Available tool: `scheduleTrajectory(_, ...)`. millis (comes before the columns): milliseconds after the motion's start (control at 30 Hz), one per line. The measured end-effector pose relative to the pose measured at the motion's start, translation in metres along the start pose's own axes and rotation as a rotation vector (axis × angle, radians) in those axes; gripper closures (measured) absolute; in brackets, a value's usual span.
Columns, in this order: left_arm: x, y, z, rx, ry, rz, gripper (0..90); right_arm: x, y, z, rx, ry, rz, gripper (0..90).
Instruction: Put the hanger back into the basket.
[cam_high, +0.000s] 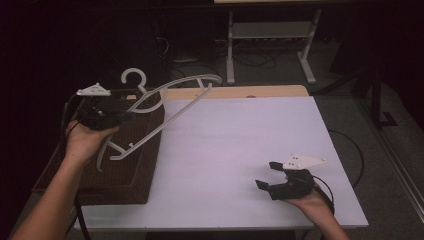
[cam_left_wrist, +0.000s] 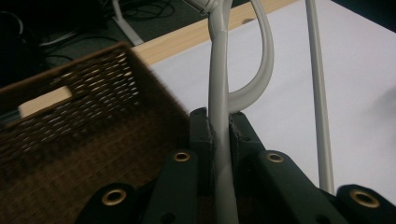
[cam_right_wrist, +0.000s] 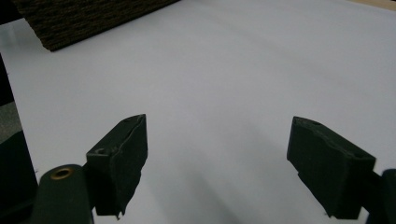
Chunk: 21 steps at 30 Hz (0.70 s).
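Hanging in the air over the basket (cam_high: 125, 150) and the table's left edge, the hanger (cam_high: 165, 107) is held tilted, its hook (cam_high: 134, 79) toward the far side and its long bar sloping down toward the person. It is pinched on one curved arm by the left gripper (cam_high: 125, 116), whose jaws are seen pressed together on the pale plastic in the left gripper view, with the hanger (cam_left_wrist: 219, 93) rising from between them and the bar running past on the right. The brown woven basket (cam_left_wrist: 84, 140) is seen below and to the left of that grip, resting at the table's left side. The white table (cam_high: 240, 145) is spread out to the right. Near its right front corner the right gripper (cam_high: 267, 175) is held low over the surface, its jaws spread wide with nothing between them, well apart from the hanger; in the right gripper view a basket corner (cam_right_wrist: 84, 18) is seen far off.
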<state>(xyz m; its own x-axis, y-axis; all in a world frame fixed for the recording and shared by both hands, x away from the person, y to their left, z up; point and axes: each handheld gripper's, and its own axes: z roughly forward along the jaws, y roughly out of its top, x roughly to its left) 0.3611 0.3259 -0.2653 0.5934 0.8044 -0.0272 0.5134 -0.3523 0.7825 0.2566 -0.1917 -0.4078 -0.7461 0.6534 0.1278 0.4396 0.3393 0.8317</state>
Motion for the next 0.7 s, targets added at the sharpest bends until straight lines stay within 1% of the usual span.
scheduleTrajectory(67,0.008,-0.004,-0.006,0.002,0.015,-0.007,82.7,0.0,0.0,0.001,0.001,0.001,-0.004,19.6)
scheduleTrajectory(100,0.012,-0.007,-0.009,0.0,0.022,-0.017,82.7,0.0,0.0,0.001,0.001,0.001,-0.004,19.6)
scheduleTrajectory(133,0.017,-0.01,-0.012,-0.001,0.03,-0.017,82.7,0.0,0.0,0.001,0.001,-0.001,-0.004,19.6)
scheduleTrajectory(233,0.03,-0.019,-0.021,-0.004,0.061,-0.036,82.7,0.0,0.0,0.001,0.0,-0.004,-0.002,19.6)
scheduleTrajectory(300,0.039,-0.025,-0.026,0.001,0.075,-0.042,82.7,0.0,0.0,0.001,0.001,-0.005,0.001,19.6)
scheduleTrajectory(333,0.044,-0.029,-0.03,0.009,0.089,-0.041,82.7,-0.001,0.0,0.001,-0.002,-0.008,-0.003,19.6)
scheduleTrajectory(400,0.053,-0.036,-0.035,0.014,0.103,-0.054,82.6,-0.001,0.0,0.002,0.002,-0.007,-0.002,19.6)
scheduleTrajectory(600,0.075,-0.054,-0.049,0.004,0.147,-0.078,82.6,-0.002,0.0,0.002,0.004,-0.012,0.002,19.9)
scheduleTrajectory(700,0.086,-0.063,-0.056,0.008,0.167,-0.092,82.6,-0.002,0.0,0.003,0.008,-0.013,0.004,20.0)
